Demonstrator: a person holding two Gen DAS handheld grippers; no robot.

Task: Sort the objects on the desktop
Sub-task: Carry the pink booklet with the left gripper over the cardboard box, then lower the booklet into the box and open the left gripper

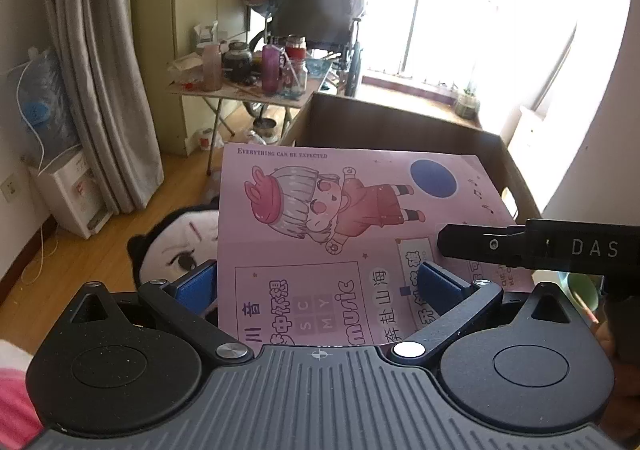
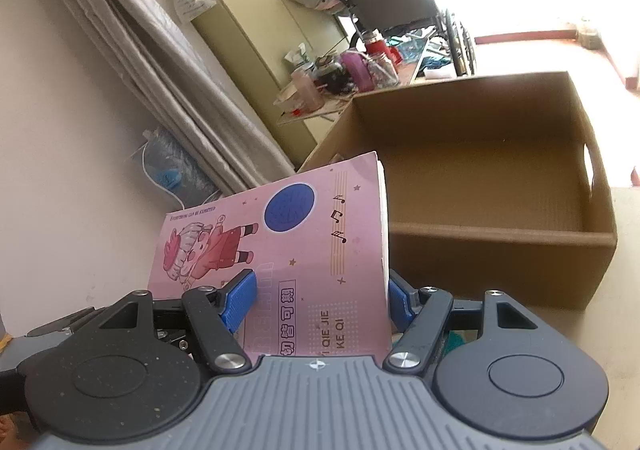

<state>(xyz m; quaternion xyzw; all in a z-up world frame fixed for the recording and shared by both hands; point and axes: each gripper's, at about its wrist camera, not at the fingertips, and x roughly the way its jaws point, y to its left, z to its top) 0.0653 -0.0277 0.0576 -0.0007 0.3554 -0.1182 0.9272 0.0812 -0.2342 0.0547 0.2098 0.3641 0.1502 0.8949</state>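
Cardboard box (image 2: 492,185), open-topped and brown with a hand slot in one wall, is the largest thing and stands just beyond the pink notebook (image 1: 340,234). That notebook, its cover printed with a cartoon child, a blue disc and music notes, is lifted in front of the box, its far edge near the box's front wall. The plush doll (image 1: 176,246), white-faced with black hair, lies to the box's left, half hidden behind the notebook. The left tool (image 1: 320,286) stands wide, blue pads either side of the notebook; whether they press I cannot tell. The right tool (image 2: 320,300) has its pads closed on the notebook's near edge, in front of the box.
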